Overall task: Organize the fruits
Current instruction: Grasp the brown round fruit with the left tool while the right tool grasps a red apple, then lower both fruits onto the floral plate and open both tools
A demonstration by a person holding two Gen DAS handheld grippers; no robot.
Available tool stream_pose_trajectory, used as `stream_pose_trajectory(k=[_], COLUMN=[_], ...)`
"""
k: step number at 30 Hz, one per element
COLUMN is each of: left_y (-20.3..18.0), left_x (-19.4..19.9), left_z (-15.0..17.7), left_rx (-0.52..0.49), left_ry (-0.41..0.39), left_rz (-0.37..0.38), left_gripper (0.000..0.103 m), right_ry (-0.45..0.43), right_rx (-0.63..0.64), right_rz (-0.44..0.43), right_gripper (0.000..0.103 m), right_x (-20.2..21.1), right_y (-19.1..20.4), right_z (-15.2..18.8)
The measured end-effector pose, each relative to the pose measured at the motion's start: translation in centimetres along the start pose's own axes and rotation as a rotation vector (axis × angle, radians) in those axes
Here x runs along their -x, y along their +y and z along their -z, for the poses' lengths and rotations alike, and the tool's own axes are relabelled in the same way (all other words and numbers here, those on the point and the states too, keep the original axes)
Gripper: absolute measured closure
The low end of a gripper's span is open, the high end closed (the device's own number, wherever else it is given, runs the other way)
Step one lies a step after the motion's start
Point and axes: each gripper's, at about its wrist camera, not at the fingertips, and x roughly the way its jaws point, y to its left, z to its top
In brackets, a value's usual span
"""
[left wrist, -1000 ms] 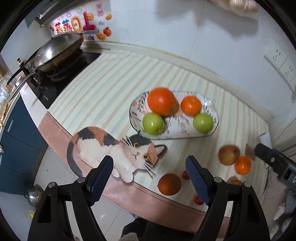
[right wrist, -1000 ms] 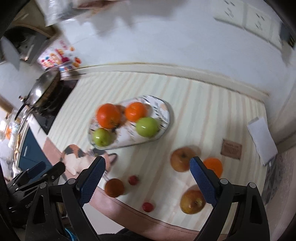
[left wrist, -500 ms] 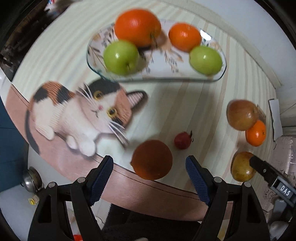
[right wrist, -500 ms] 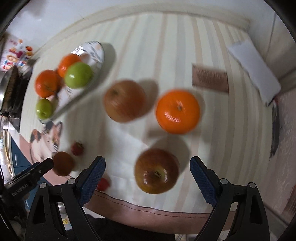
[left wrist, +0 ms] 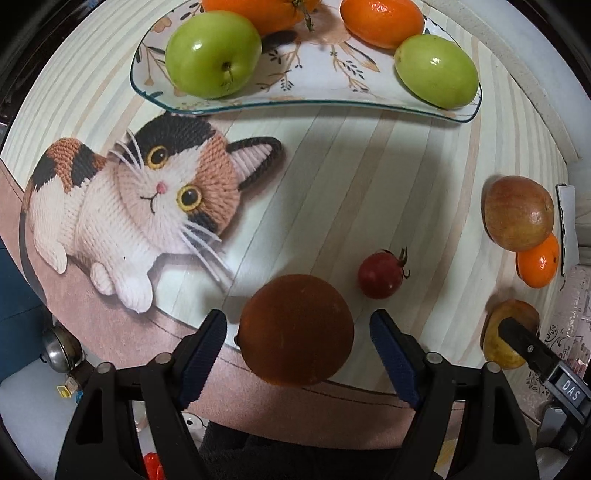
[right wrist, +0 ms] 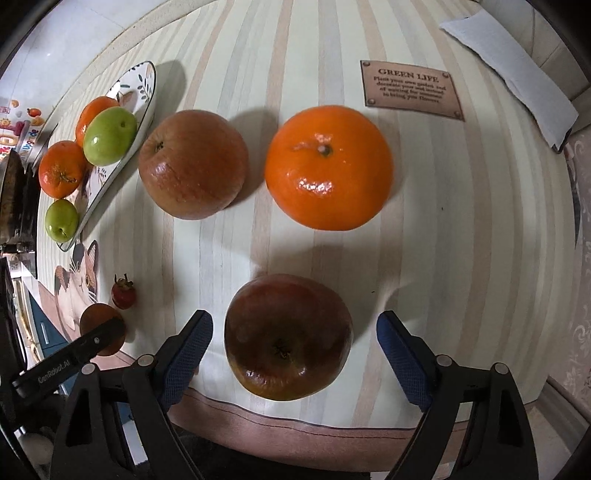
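left gripper (left wrist: 297, 328) closing, unclenched, straddling brown fruit (left wrist: 295, 330); right gripper (right wrist: 293, 332) likewise around apple (right wrist: 288, 336).

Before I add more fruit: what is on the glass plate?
The glass plate holds two green apples and two oranges. The plate's far edge lies outside the left wrist view.

In your left wrist view, the upper frame edge cuts off the large orange (left wrist: 258, 13) and the smaller orange (left wrist: 382, 20) on the glass plate (left wrist: 258, 105). The right gripper's finger (left wrist: 524, 345) covers part of the yellowish apple (left wrist: 498, 332). The red apple (left wrist: 517, 212) overlaps the tangerine (left wrist: 537, 262). In your right wrist view, the left gripper's finger (right wrist: 70, 360) hides the lower part of the brown fruit (right wrist: 98, 321). The plaque's (right wrist: 410, 88) small print is unreadable.
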Motion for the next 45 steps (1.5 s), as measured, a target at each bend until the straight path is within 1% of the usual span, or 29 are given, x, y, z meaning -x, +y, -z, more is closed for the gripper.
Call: stream_pose_trajectory(k=[1,2,3,5,8,12,16,19,23,26,27,30,32,33,36,39,42,45], left_y=[-0.1,-0.2,-0.1,-0.1,-0.2,-0.5,-0.5,-0.8,-0.4,1.5,1.7,4.5,6.1,7.3,9.0,10.3,11.0,11.0], left_x=[0.0,0.0,-0.1,-0.1,0.4,1.5,3.8,6.4,10.5,13.5,14.0,14.7,14.1,13.6,11.6,9.7,8.0,6.7], left_z=[0.0,-0.2,-0.2,-0.1,-1.0,-1.0,-1.1,-1.1,-2.0,-4.3,-5.0,-7.9,-9.8,-10.6,-13.3,-15.2,-16.6,-17.4], left_rx=[-0.003,-0.005,-0.006,-0.008,-0.009,-0.019,-0.036,-0.053,-0.059,-0.027,-0.017,0.042,0.076,0.107,0.152,0.183,0.205,0.201], left_ry=[-0.003,-0.004,-0.006,-0.015,-0.031,-0.069,-0.114,-0.159,-0.223,-0.258,-0.264,-0.276,-0.263,-0.246,-0.189,-0.145,-0.108,-0.088], left_rz=[-0.004,-0.006,-0.012,-0.014,-0.017,-0.025,-0.012,0.009,0.046,0.077,0.081,0.086,0.088,0.096,0.097,0.085,0.092,0.083], left_gripper=[0.038,0.045,0.047,0.048,0.048,0.049,0.049,0.049,0.049,0.049,0.049,0.049,0.048,0.048,0.048,0.048,0.048,0.048], right_ry=[0.003,0.009,0.015,0.016,0.001,-0.015,-0.02,-0.045,-0.091,-0.119,-0.127,-0.158,-0.166,-0.168,-0.155,-0.137,-0.129,-0.12], right_rx=[0.005,0.014,0.021,0.036,0.061,0.081,0.088,0.122,0.204,0.277,0.302,0.373,0.407,0.421,0.455,0.477,0.492,0.494], right_rz=[0.002,0.005,0.005,0.005,0.017,0.022,-0.017,-0.065,-0.128,-0.17,-0.184,-0.192,-0.186,-0.182,-0.157,-0.125,-0.094,-0.073], right_gripper=[0.021,0.028,0.031,0.034,0.035,0.035,0.035,0.035,0.035,0.035,0.035,0.035,0.035,0.035,0.035,0.035,0.035,0.035], right_x=[-0.1,-0.2,-0.4,-0.6,-0.6,-0.7,0.1,1.7,4.2,5.3,5.3,5.2,4.5,3.9,2.3,0.1,-1.4,-2.8], right_y=[0.2,0.4,0.5,0.8,1.2,2.0,3.1,5.1,9.4,13.1,14.8,18.6,21.0,22.0,24.1,25.5,26.2,26.9], right_z=[-0.1,-0.1,-0.1,0.0,0.0,0.3,0.3,0.0,-1.1,-2.6,-3.3,-5.3,-6.3,-7.0,-8.3,-9.2,-9.7,-10.0])
